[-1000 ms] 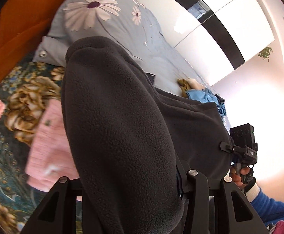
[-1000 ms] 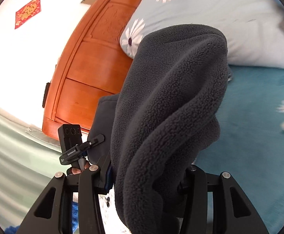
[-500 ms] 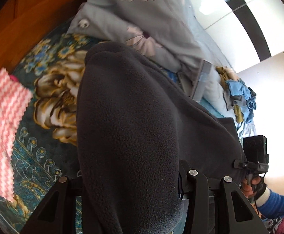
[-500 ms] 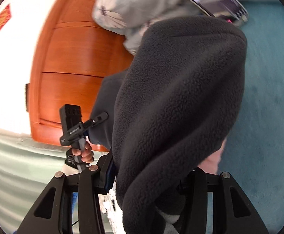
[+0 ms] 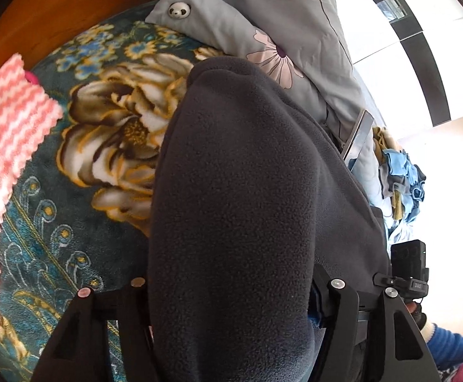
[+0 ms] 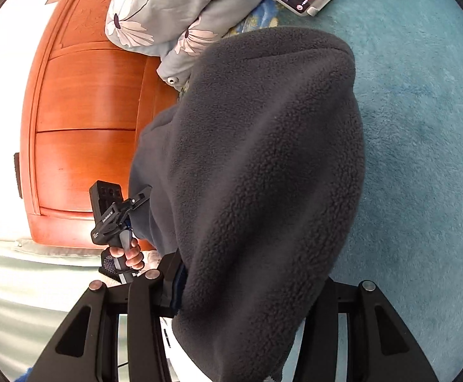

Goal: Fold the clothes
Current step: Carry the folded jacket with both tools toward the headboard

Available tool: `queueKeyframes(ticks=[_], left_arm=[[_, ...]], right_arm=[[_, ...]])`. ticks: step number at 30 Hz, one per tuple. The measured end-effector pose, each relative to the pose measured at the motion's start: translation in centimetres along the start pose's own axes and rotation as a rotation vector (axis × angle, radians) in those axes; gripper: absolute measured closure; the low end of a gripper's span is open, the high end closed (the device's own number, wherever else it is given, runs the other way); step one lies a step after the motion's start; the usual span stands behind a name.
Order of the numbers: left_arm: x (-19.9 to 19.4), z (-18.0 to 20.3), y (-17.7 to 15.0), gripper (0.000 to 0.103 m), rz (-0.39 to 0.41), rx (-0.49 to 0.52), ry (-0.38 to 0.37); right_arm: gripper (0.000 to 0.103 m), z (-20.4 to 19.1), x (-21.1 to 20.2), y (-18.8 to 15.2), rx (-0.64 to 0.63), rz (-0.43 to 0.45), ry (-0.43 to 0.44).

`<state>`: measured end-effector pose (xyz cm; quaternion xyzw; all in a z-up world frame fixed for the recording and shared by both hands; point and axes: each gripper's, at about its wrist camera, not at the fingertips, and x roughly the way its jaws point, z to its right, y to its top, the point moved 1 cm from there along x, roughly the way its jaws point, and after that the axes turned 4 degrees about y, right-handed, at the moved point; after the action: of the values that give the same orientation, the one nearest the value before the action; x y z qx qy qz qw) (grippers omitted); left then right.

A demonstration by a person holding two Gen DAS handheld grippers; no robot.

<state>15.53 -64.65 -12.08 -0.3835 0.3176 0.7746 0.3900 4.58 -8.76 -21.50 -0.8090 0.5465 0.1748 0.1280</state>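
Lowering dark fleece [image 5: 231, 191] onto floral blanket [image 5: 72, 191], left gripper [image 5: 228, 334] jaws opening around it, right gripper [image 6: 241, 328] clamped on it, fold unfinished

Both grippers come lower toward the flowered blanket [image 5: 81, 165], carrying the grey fleece [image 5: 237, 222] down. The left gripper [image 5: 231, 334] is opening its jaws around the fleece.

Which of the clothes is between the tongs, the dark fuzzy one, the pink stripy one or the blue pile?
The dark grey fleece. The pink zigzag cloth lies off to the left, and the blue pile sits far back.
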Motion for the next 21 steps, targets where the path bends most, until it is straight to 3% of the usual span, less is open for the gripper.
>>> queueKeyframes(ticks=[4, 7, 12, 15, 21], left_arm=[[-0.7, 0.3, 0.0, 0.034, 0.003, -0.027, 0.011], [-2.1, 0.1, 0.2, 0.034, 0.051, -0.068, 0.013], [-3.3, -0.4, -0.3, 0.033, 0.066, -0.123, 0.056], [-3.7, 0.3, -0.4, 0.033, 0.083, -0.111, 0.090], [-4.3, 0.3, 0.0, 0.028, 0.107, -0.182, 0.134]], right_arm=[[0.052, -1.5, 2.1, 1.3, 0.012, -0.030, 0.017], [0.051, -2.3, 1.9, 1.4, -0.011, -0.043, 0.003], [0.043, -2.8, 0.7, 1.3, -0.075, -0.046, -0.064], [0.042, -3.0, 0.4, 2.3, -0.097, -0.048, -0.100], [0.042, -5.0, 1.7, 4.0, -0.122, -0.010, -0.139]])
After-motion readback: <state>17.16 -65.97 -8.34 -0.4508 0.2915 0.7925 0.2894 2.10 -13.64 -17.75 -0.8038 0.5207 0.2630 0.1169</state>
